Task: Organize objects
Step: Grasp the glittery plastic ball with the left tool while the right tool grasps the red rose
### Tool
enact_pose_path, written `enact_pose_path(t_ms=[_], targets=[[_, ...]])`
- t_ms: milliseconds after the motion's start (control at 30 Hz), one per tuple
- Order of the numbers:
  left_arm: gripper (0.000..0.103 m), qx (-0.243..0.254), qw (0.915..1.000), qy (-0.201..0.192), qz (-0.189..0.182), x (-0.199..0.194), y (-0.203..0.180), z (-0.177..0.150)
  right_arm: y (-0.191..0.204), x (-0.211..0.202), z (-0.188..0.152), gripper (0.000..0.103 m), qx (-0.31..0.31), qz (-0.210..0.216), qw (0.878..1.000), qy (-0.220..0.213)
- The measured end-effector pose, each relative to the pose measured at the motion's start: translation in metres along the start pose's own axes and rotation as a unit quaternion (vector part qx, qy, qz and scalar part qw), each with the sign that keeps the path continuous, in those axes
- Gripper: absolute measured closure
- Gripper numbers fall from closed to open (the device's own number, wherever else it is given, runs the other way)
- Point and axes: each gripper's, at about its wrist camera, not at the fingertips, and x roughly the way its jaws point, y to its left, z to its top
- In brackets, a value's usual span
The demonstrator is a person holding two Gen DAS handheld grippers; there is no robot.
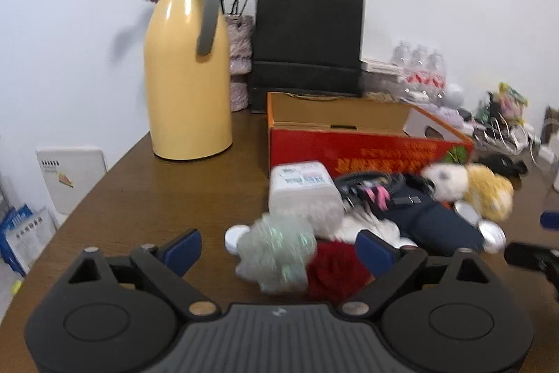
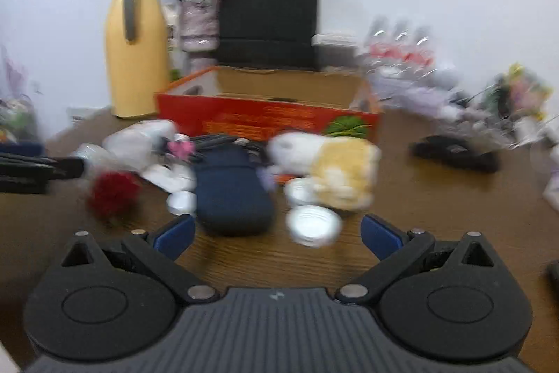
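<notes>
A pile of small objects lies on the brown table in front of an open red cardboard box. In the left wrist view my left gripper is open around a pale shiny scrunchie, with a dark red scrunchie beside it. Behind lie a white packet, a navy pouch and a white-and-yellow plush toy. In the right wrist view my right gripper is open, just before the navy pouch and a silver tin lid. The plush lies behind.
A yellow thermos jug, a vase of dried roses and a black paper bag stand at the back by the wall. Bottled water and clutter fill the right side. A black object lies to the right.
</notes>
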Motion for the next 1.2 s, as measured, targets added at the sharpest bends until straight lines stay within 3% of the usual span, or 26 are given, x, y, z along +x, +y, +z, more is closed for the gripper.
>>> enact_pose_path(t_ms=[67, 133, 167, 233, 300, 400, 467, 567, 633, 733, 800, 867, 933, 1000, 1033, 1067, 1133, 1200], targets=[[0.019, 0.004, 1.0000, -0.005, -0.007, 0.011, 0.003, 0.005, 0.017, 0.010, 0.003, 0.000, -0.032, 0.013, 0.999, -0.004], [0.028, -0.001, 0.9999, 0.009, -0.006, 0.022, 0.006, 0.008, 0.032, 0.025, 0.003, 0.001, -0.063, -0.016, 0.998, -0.003], [0.046, -0.006, 0.9998, 0.016, -0.014, 0.025, 0.008, 0.009, 0.036, 0.030, 0.003, 0.007, -0.065, -0.010, 0.998, -0.003], [0.067, -0.014, 0.9986, 0.036, -0.035, 0.031, 0.012, 0.008, 0.044, 0.036, 0.004, 0.012, -0.050, 0.041, 0.998, 0.001], [0.068, -0.019, 0.9984, 0.035, -0.040, 0.028, 0.017, 0.005, 0.061, 0.042, 0.004, 0.012, -0.062, 0.085, 0.994, 0.005], [0.077, -0.025, 0.9983, 0.029, -0.044, 0.017, 0.024, 0.003, 0.095, 0.055, 0.005, 0.012, -0.106, 0.104, 0.989, 0.010], [0.082, -0.039, 0.9977, 0.032, -0.045, 0.008, 0.028, 0.003, 0.115, 0.069, 0.006, 0.018, -0.125, 0.110, 0.986, 0.027], [0.085, -0.047, 0.9978, 0.024, -0.040, -0.011, 0.032, 0.002, 0.135, 0.079, 0.001, 0.067, -0.145, 0.109, 0.983, 0.039], [0.085, -0.055, 0.9975, 0.018, -0.040, -0.026, 0.035, 0.000, 0.138, 0.070, -0.006, 0.074, -0.158, 0.084, 0.983, 0.029], [0.084, -0.060, 0.9969, 0.021, -0.047, -0.045, 0.033, -0.012, 0.127, 0.044, -0.016, 0.076, -0.138, 0.082, 0.986, 0.031], [0.076, -0.051, 0.9975, 0.018, -0.046, -0.054, 0.025, -0.024, 0.113, 0.023, -0.026, 0.076, -0.123, 0.069, 0.990, 0.032], [0.042, -0.039, 0.9984, 0.013, -0.038, -0.061, 0.013, -0.035, 0.098, 0.004, -0.035, 0.076, -0.106, 0.046, 0.993, 0.032], [0.030, -0.014, 0.9996, 0.003, -0.024, -0.067, 0.001, -0.043, 0.079, -0.016, -0.043, 0.076, -0.076, 0.022, 0.996, 0.031], [0.026, 0.006, 0.9998, -0.006, -0.019, -0.071, -0.009, -0.049, 0.063, -0.028, -0.048, 0.074, -0.050, 0.005, 0.998, 0.028], [0.023, 0.013, 0.9997, -0.004, -0.022, -0.071, -0.013, -0.050, 0.056, -0.034, -0.051, 0.062, -0.039, -0.003, 0.999, 0.022], [0.023, 0.017, 0.9996, 0.002, -0.024, -0.069, -0.017, -0.051, 0.051, -0.039, -0.055, 0.043, -0.027, -0.014, 0.999, 0.014], [0.023, 0.024, 0.9994, 0.011, -0.025, -0.066, -0.022, -0.054, 0.047, -0.046, -0.060, 0.031, -0.023, -0.022, 0.999, 0.003], [0.023, 0.026, 0.9994, 0.019, -0.016, -0.062, -0.023, -0.057, 0.050, -0.048, -0.064, 0.027, -0.035, -0.025, 0.999, 0.001]])
